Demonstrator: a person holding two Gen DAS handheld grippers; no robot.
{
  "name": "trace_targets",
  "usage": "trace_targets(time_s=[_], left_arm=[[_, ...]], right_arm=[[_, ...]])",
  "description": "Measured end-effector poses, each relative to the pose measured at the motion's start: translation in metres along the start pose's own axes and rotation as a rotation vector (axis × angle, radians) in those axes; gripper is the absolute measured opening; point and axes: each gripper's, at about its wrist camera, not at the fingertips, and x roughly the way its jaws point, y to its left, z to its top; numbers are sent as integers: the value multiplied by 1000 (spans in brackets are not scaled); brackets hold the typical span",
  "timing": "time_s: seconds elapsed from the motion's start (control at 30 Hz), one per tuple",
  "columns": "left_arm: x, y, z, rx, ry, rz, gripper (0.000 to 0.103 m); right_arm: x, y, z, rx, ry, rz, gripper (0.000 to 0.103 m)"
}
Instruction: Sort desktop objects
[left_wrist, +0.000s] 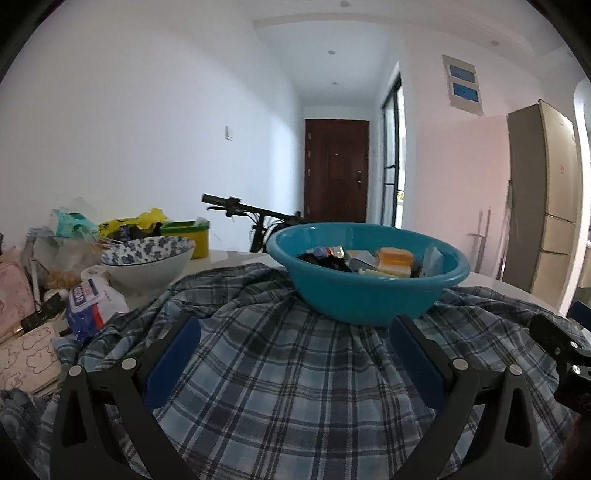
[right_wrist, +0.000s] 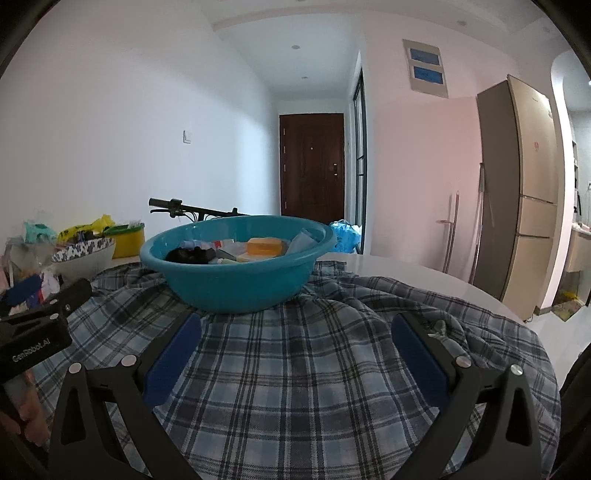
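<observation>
You are holding your left gripper and right gripper wide apart and empty, both hovering over plaid cloth, teal basin sitting upright ahead (round, no long axis), orange block lying inside.

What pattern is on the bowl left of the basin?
Blue floral print on white; the bowl shows best in the left wrist view.

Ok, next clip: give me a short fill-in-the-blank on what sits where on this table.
1. The teal basin stands on a ____ cloth.
2. Left of the basin sits a blue-and-white patterned ____.
3. Both the left gripper and the right gripper have their fingers ____.
4. The orange block lies ____ the basin.

Missing words: plaid; bowl; open; inside
</observation>
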Motion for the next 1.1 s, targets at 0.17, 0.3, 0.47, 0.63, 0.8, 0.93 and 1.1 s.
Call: trace_targets(time_s=[0.17,0.3,0.47,0.63,0.8,0.93,1.1], left_arm=[[-2,-5,-1,24,-7,-41,103],[-3,-5,-1,22,-9,-44,103],[-3,-6,-1,24,-7,-53,103],[-3,-7,-2,28,-5,-65,103],[-2,-7,-2,29,-5,-67,103],[-2,-7,-2,37,-5,-84,103],[-3,-8,-2,35,-4,-80,103]], right_arm=[[1,4,1,-14,3,5,102],[1,1,0,0,3,6,102],[2,1,0,1,3,6,102],[2,1,0,2,4,7,102],[2,1,0,0,6,3,102],[3,1,0,-2,4,1,102],[2,1,0,-1,3,1,102]])
